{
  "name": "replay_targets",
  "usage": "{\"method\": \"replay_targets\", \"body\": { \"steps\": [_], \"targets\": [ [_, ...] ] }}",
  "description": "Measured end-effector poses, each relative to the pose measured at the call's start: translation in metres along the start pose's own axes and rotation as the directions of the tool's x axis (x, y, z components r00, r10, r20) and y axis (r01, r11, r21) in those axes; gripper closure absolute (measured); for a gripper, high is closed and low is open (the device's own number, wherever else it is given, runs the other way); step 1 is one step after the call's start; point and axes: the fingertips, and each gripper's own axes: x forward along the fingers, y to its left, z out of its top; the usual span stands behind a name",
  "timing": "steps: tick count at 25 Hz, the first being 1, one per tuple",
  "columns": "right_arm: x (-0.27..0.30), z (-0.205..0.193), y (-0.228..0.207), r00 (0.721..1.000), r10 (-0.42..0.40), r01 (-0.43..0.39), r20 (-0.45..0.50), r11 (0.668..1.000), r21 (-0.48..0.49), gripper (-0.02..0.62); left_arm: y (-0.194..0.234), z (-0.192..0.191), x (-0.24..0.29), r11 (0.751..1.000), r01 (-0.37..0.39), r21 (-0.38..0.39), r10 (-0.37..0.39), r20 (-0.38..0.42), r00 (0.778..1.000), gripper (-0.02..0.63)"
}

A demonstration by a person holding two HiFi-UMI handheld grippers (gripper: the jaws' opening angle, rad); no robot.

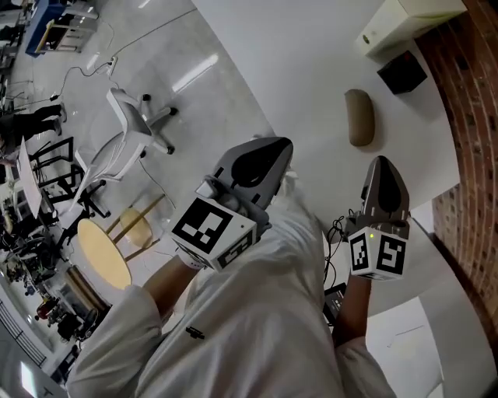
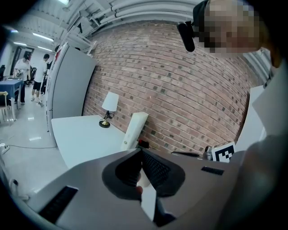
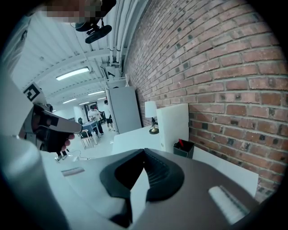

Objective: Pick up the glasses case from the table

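Plainly left gripper (image 2: 140, 152) and right gripper (image 3: 144, 152) fingers (image 3: 158, 173) together, empty.

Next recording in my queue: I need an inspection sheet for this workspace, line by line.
Surface: white table, mostly bare, running along a brick wall.
Job's things: glasses case lies on the table, untouched, ahead of both grippers.
Clutter: black box and white box near the wall; table lamp at the far end.
Grippers: left gripper and right gripper both shut, nothing between the jaws.
Cables: thin black wires beside the right gripper; floor cable.
Surroundings: white office chair, round wooden stool, people standing in the background.
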Motion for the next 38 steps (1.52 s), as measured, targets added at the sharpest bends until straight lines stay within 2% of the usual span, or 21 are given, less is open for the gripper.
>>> {"method": "replay_targets", "body": {
  "steps": [2,3,5,9,16,19,23,26,28,31,34,38],
  "targets": [
    [0.009,-0.009,-0.003,1.000,0.007,-0.006,-0.023,1.000,0.011,0.584,0.006,-0.005,0.008,1.000,-0.005,-0.005,0.005,-0.020,1.000,0.598],
    [0.013,-0.014,-0.004,0.999,0.008,-0.008,-0.035,1.000,0.018,0.560,0.008,-0.008,0.012,1.000,-0.007,-0.007,0.007,-0.034,0.999,0.598],
    [0.020,-0.025,-0.007,0.998,0.002,0.000,-0.065,1.000,0.025,0.467,0.013,-0.014,0.020,1.000,-0.002,-0.008,0.002,-0.058,0.998,0.598],
    [0.036,-0.048,-0.015,0.992,-0.019,0.019,-0.122,1.000,-0.001,0.402,0.022,-0.025,0.036,1.000,0.005,-0.020,-0.006,-0.082,0.997,0.598],
    [0.060,-0.078,-0.038,0.984,-0.040,0.040,-0.176,0.999,-0.007,0.403,0.023,-0.045,0.064,0.999,0.030,-0.041,-0.035,-0.129,0.991,0.598],
    [0.073,-0.092,-0.049,0.978,-0.051,0.047,-0.202,0.999,-0.021,0.486,0.024,-0.053,0.077,0.998,0.046,-0.051,-0.053,-0.144,0.988,0.598],
    [0.090,-0.115,-0.063,0.967,-0.060,0.056,-0.249,0.998,-0.025,0.488,0.030,-0.063,0.095,0.997,0.050,-0.059,-0.059,-0.159,0.986,0.598],
    [0.096,-0.126,-0.067,0.963,-0.047,0.052,-0.264,0.999,0.011,0.518,0.034,-0.069,0.103,0.996,0.052,-0.067,-0.063,-0.169,0.984,0.598],
    [0.100,-0.132,-0.068,0.962,-0.045,0.052,-0.270,0.998,0.018,0.474,0.036,-0.075,0.109,0.996,0.049,-0.081,-0.063,-0.187,0.980,0.598],
    [0.109,-0.144,-0.065,0.954,-0.031,0.033,-0.299,0.999,0.002,0.371,0.041,-0.082,0.116,0.995,0.038,-0.093,-0.057,-0.211,0.976,0.598],
    [0.116,-0.156,-0.062,0.945,-0.002,0.007,-0.326,1.000,0.015,0.328,0.040,-0.086,0.123,0.994,0.054,-0.096,-0.073,-0.206,0.976,0.598],
    [0.122,-0.165,-0.067,0.938,-0.009,0.011,-0.346,1.000,0.003,0.275,0.041,-0.092,0.126,0.993,0.039,-0.107,-0.062,-0.227,0.972,0.598]
  ]
}}
